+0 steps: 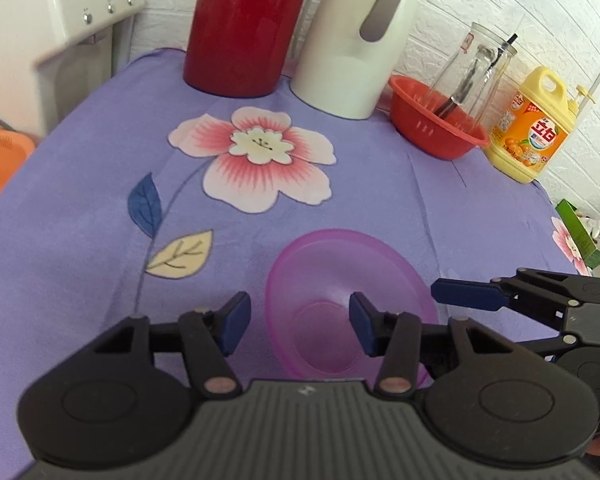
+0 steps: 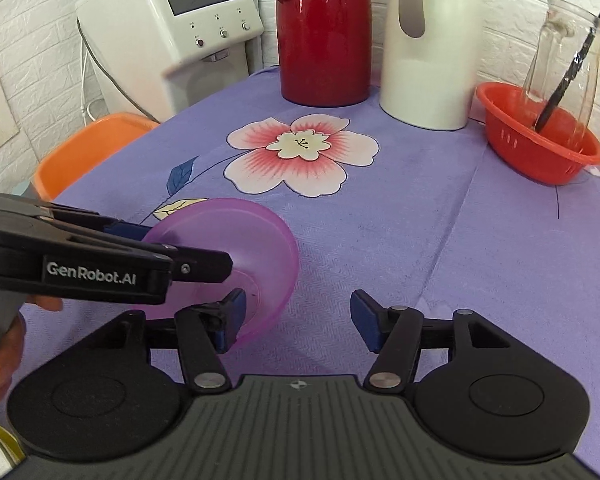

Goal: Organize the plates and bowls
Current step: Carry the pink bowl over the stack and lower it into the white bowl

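Note:
A translucent purple bowl (image 1: pixel 352 280) sits tilted on the purple flowered cloth (image 1: pixel 80 220), close in front of both grippers. My left gripper (image 1: pixel 298 322) straddles its left wall, one finger inside the bowl and the other outside, with cloth showing between the outer pad and the rim. In the right wrist view the bowl (image 2: pixel 256 240) lies low and left, and the left gripper (image 2: pixel 184 250) reaches into it from the left. My right gripper (image 2: pixel 298 320) stands open and holds nothing; its left finger overlaps the bowl's near edge. One of its fingers (image 1: pixel 464 295) shows at the right.
At the back stand a red flask (image 2: pixel 324 36), a white flask (image 2: pixel 428 52), a red basket (image 2: pixel 540 152) with a glass jar, and a yellow detergent bottle (image 1: pixel 532 128). A white appliance (image 2: pixel 180 20) and an orange tub (image 2: pixel 88 152) sit off the left edge.

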A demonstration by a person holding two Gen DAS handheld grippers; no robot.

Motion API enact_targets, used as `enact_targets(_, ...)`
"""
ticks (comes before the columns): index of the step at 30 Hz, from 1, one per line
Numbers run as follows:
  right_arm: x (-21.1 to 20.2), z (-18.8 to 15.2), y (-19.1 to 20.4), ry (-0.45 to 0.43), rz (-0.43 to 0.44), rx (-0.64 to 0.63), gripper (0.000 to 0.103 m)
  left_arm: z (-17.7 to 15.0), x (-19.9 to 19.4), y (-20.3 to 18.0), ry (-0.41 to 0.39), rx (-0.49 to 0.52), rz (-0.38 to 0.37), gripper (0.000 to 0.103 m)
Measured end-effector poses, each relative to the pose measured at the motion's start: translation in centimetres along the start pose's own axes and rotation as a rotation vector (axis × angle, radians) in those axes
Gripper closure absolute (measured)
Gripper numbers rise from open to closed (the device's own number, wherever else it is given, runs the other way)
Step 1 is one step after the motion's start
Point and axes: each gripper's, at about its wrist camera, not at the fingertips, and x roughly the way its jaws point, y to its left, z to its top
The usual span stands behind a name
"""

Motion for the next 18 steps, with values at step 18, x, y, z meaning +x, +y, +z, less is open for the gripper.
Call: enact_targets(18, -3.4, -0.7, 3.0, 0.012, 0.025, -0.022, 0.021, -1.5, -3.8, -4.3, -0.006, 0.005, -0.024, 0.053)
